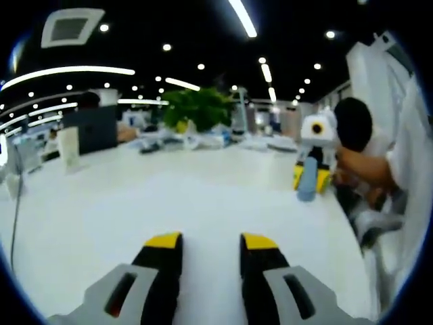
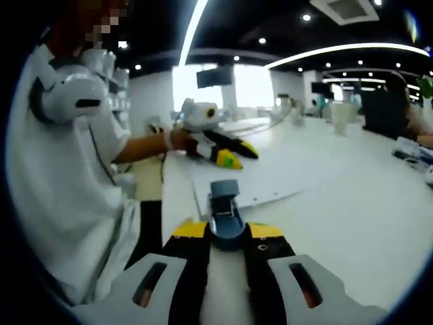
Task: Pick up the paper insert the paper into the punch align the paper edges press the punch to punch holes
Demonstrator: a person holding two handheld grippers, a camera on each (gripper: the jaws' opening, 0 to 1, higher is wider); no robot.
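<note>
**White table, blue punch between the right jaws**

Left gripper view: white table (image 1: 135, 210) stretching away under ceiling lights. Left gripper (image 1: 210, 245) low over the bare tabletop, yellow-tipped black fingers (image 1: 164, 252) spread apart, nothing between them. Off to the right, near the table's right edge, right gripper (image 1: 312, 169) seen head-on, with the blue hole punch (image 1: 307, 180) standing between its yellow tips. Behind it, a person's hand and white sleeve (image 1: 406, 135). Along the far edge, a green plant (image 1: 197, 108), a dark laptop (image 1: 99, 128) and scattered clutter too blurred to name.

Right gripper view: right gripper (image 2: 227, 230) at the bottom, jaws set on either side of the blue hole punch (image 2: 226, 215), yellow tips touching or nearly touching its sides; firm grip or not, cannot tell. Just beyond the punch, a white sheet of paper (image 2: 257, 184) lying flat near the table's left edge; whether its near edge sits inside the punch slot, cannot tell. Farther along that edge, the left gripper (image 2: 230, 154) entering from the left, held in a hand, yellow tips just above the paper's far side. Person in a white shirt (image 2: 61, 183) beside the table edge.
</note>
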